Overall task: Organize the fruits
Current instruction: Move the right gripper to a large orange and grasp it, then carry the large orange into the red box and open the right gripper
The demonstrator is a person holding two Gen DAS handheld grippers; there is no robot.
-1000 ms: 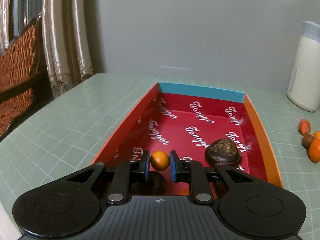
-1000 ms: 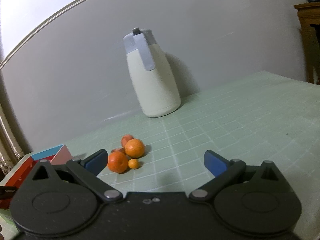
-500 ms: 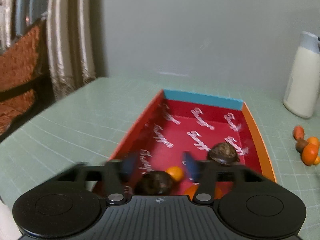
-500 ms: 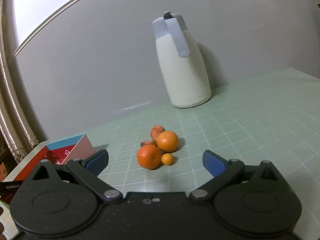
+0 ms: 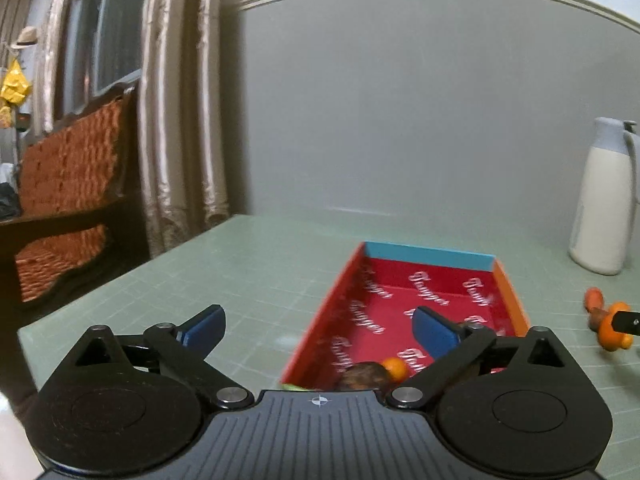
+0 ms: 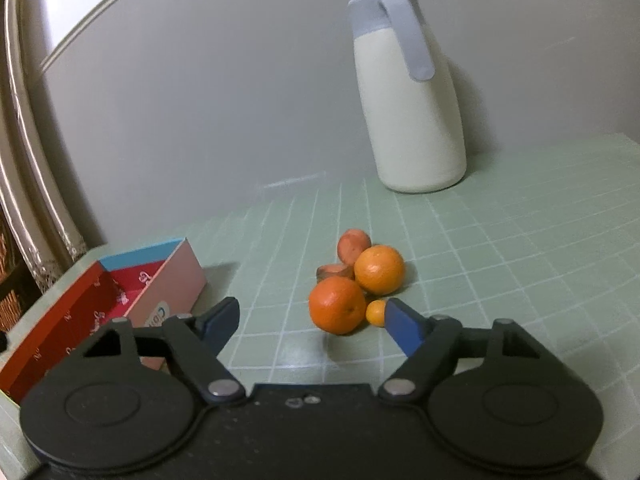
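Observation:
My left gripper (image 5: 320, 330) hangs over the near left corner of the red box (image 5: 424, 304). Its jaws are opening wide with nothing between them. In the box's near end lie a small orange fruit (image 5: 394, 366) and a dark brown fruit (image 5: 364, 374). My right gripper (image 6: 314, 326) sits low over the table, jaws closing, pads touching nothing. Just ahead of its fingertips lies an orange (image 6: 338, 310), with a tiny orange fruit (image 6: 375, 313) by the right finger (image 6: 404, 330). Behind are a second orange (image 6: 378, 264) and two reddish-brown fruits (image 6: 352, 244).
A cream thermos jug (image 6: 412, 100) with a grey lid stands at the back by the wall. The red box (image 6: 120, 292) is left of the fruit pile. A chair (image 5: 68, 204) and curtains (image 5: 180, 120) stand beyond the green table's left edge.
The left gripper let go of the small orange fruit into the box, opened wide and drew back and up. The right gripper came closer to the fruit pile and its jaws narrowed.

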